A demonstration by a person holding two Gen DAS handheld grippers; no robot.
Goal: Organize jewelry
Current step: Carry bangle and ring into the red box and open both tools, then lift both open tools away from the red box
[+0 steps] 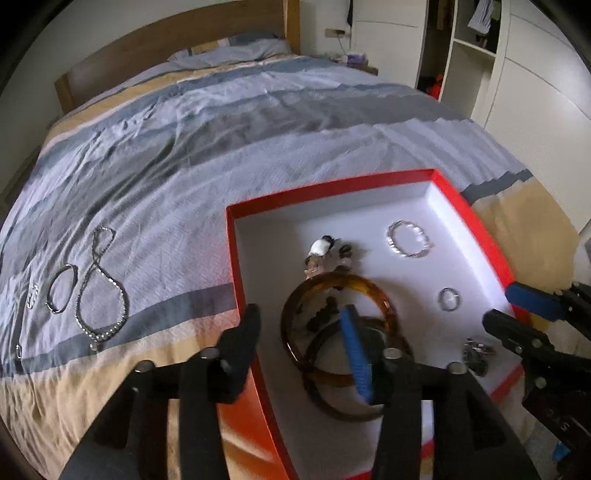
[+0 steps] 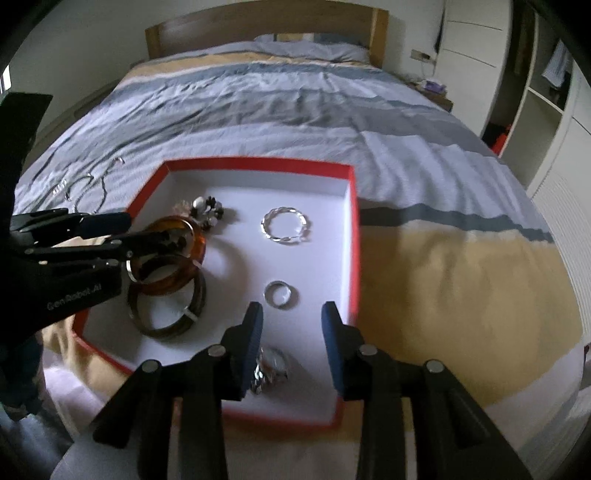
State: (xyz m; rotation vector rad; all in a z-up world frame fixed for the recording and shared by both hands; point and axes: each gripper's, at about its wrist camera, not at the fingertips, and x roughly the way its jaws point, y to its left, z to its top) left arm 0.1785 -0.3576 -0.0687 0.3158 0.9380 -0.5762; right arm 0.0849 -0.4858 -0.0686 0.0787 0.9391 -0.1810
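Observation:
A red box with a white inside (image 1: 236,258) (image 2: 356,221) lies on the bed. It holds two brown bangles (image 1: 373,288) (image 2: 166,288), a beaded bracelet (image 1: 321,249) (image 2: 208,206), a twisted silver bracelet (image 1: 408,238) (image 2: 284,225), a silver ring (image 1: 448,299) (image 2: 280,293) and a metal watch (image 1: 476,354) (image 2: 269,369). My left gripper (image 1: 301,325) (image 2: 147,230) is open and empty, straddling the box's left wall above the bangles. My right gripper (image 2: 293,314) (image 1: 513,306) is open and empty above the watch. A silver chain necklace (image 1: 99,288) and a thin silver hoop (image 1: 62,290) lie on the bedspread to the left.
The striped bedspread (image 1: 258,129) stretches back to a wooden headboard (image 2: 258,26). Small silver pieces (image 1: 31,295) lie at the far left. White wardrobes and shelves (image 2: 535,92) stand on the right, past the bed edge.

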